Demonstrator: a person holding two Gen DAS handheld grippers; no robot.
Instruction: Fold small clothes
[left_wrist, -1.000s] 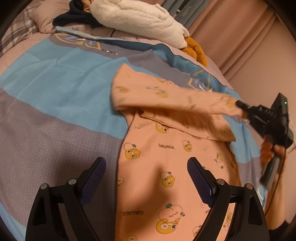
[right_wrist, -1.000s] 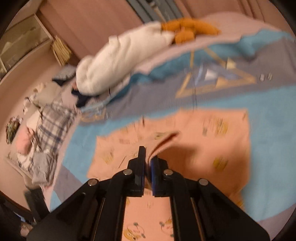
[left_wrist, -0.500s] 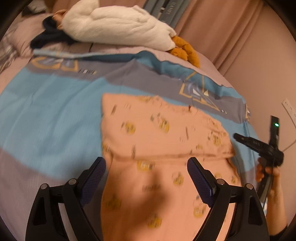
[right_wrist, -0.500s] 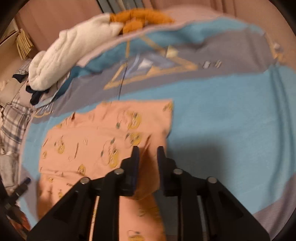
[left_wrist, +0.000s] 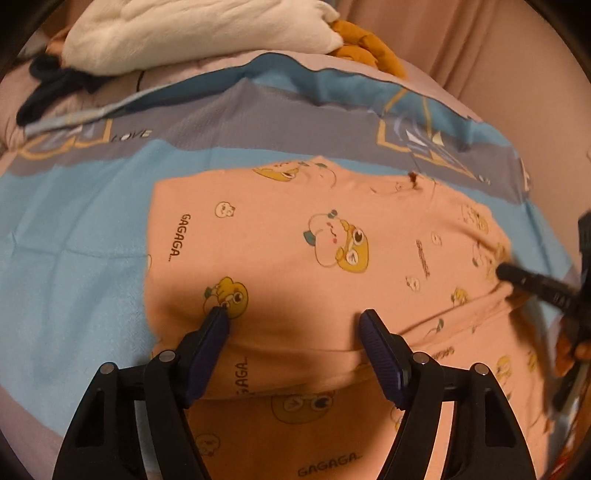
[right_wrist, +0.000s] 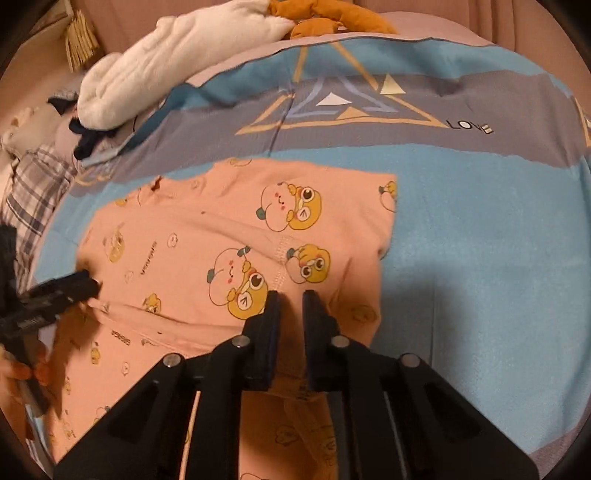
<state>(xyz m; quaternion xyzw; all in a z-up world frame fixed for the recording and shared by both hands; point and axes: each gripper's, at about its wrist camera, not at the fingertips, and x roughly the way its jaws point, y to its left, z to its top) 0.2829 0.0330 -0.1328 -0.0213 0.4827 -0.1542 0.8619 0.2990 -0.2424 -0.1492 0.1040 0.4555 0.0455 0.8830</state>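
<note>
A peach garment (left_wrist: 332, 236) printed with cartoon ducks lies flat on the blue and grey bed cover (left_wrist: 74, 240), its top part folded over with a sleeve laid across. My left gripper (left_wrist: 295, 321) points down on the fold's near edge. Its jaws are closing, the blue pads (left_wrist: 218, 325) rest on the cloth, and nothing is pinched. My right gripper (right_wrist: 291, 299) sits at the garment's (right_wrist: 192, 236) other side, almost shut, with peach fabric filling the narrow gap. Creases run toward the right gripper's tip (left_wrist: 508, 273) in the left wrist view.
A white fluffy blanket (left_wrist: 199, 33), an orange plush toy (left_wrist: 369, 55) and a dark garment (left_wrist: 48, 88) lie at the bed's far end. Plaid cloth (right_wrist: 33, 195) lies at the left. Pink curtains (left_wrist: 480, 55) hang beyond the bed. A hand (right_wrist: 14, 369) holds the left gripper.
The right gripper carried the sleeve across the garment, let it go, then sank onto the fold and narrowed again. The left gripper came forward and down over the garment, its jaws narrower.
</note>
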